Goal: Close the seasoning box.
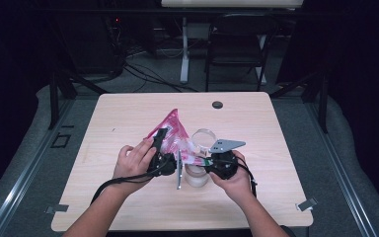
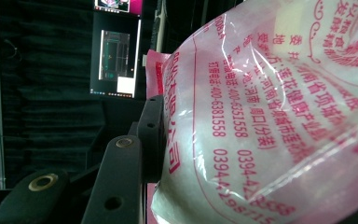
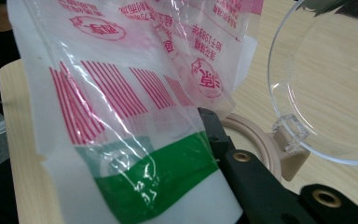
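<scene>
A pink and white plastic bag [image 1: 173, 132] with red print hangs tilted above the table, held between both grippers. My left gripper [image 1: 161, 135] is shut on its upper part. In the left gripper view the bag [image 2: 270, 116] presses against one black jaw and hides the other. My right gripper [image 1: 201, 162] is shut on the lower corner, where the bag [image 3: 135, 116] has a green band. Just under that corner stands an open jar [image 1: 197, 177]. Its beige rim [image 3: 254, 140] and raised clear hinged lid [image 3: 326, 84] show in the right gripper view.
The light wooden table [image 1: 256, 123] has a small dark round cap [image 1: 217, 104] near its far edge. A grey three-cornered plate [image 1: 226, 145] sits on the right gripper. Beyond the table are a folding chair [image 1: 237, 44] and cables on the floor.
</scene>
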`<action>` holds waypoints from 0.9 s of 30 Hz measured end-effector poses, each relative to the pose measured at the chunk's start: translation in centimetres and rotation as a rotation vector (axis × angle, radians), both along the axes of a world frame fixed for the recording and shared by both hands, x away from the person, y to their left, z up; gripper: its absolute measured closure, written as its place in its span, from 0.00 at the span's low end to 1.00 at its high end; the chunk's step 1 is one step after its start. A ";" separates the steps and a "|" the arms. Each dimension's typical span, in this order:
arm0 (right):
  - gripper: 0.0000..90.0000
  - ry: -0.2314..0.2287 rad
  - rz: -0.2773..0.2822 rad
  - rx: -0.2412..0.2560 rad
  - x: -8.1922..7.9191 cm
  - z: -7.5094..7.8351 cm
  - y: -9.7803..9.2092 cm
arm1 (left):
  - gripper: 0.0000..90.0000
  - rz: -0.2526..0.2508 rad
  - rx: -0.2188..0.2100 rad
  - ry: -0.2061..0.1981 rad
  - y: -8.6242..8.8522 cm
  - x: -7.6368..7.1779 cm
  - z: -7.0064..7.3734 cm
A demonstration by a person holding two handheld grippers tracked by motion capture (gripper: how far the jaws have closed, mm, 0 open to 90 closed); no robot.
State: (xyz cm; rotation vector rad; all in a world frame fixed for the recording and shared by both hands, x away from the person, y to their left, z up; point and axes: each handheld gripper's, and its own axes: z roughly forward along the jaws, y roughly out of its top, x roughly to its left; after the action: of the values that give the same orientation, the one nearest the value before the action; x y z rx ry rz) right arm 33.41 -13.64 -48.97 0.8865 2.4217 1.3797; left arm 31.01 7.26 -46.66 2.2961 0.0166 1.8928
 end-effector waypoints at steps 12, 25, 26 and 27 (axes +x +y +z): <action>1.00 0.001 -0.007 -0.003 -0.2 -0.1 -0.1 | 0.71 -0.012 0.033 0.013 -0.1 0.1 0.0; 1.00 0.002 -0.010 -0.016 -0.6 -0.2 -0.2 | 0.71 -0.039 0.085 0.032 -0.2 0.2 0.1; 1.00 0.001 -0.011 -0.017 -0.6 -0.2 -0.3 | 0.71 -0.039 0.093 0.034 -0.2 0.2 0.1; 1.00 0.001 -0.011 -0.017 -0.7 -0.2 -0.3 | 0.71 -0.039 0.093 0.031 -0.3 0.2 0.1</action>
State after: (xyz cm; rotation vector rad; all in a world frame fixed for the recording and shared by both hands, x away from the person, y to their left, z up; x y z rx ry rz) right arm 32.74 -13.91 -49.18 0.8952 2.4218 1.3531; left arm 31.21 7.00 -46.55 2.3675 -0.1136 1.8764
